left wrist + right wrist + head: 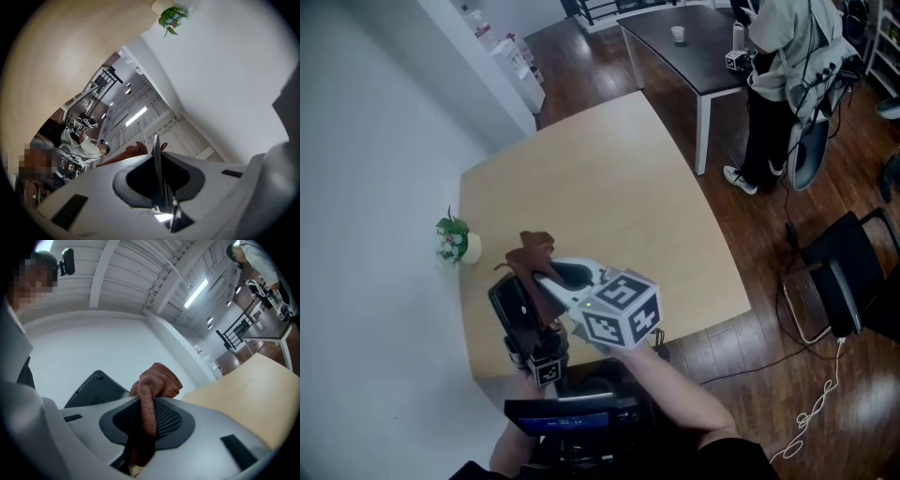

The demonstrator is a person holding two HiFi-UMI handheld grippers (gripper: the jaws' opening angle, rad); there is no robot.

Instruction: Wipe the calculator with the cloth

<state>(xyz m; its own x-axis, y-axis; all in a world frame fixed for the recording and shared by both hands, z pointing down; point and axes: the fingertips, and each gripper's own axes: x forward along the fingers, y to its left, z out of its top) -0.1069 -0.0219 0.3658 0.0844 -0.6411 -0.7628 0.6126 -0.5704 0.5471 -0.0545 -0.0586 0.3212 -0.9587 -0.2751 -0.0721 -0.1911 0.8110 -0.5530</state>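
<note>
In the head view, the left gripper [523, 319] holds the black calculator [508, 298] tilted over the near edge of the wooden table [600, 178], and the right gripper [542, 274] holds the brown cloth [534, 251] at its upper end. The left gripper view shows its jaws clamped on the calculator, which is seen edge-on, with the cloth just behind. The right gripper view shows its jaws pinched on a bunched fold of cloth, with the calculator just beside it at left.

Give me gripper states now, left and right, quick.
Left gripper: closed on the calculator, gripped by its thin edge.
Right gripper: closed on the cloth, bunched between its jaws.
</note>
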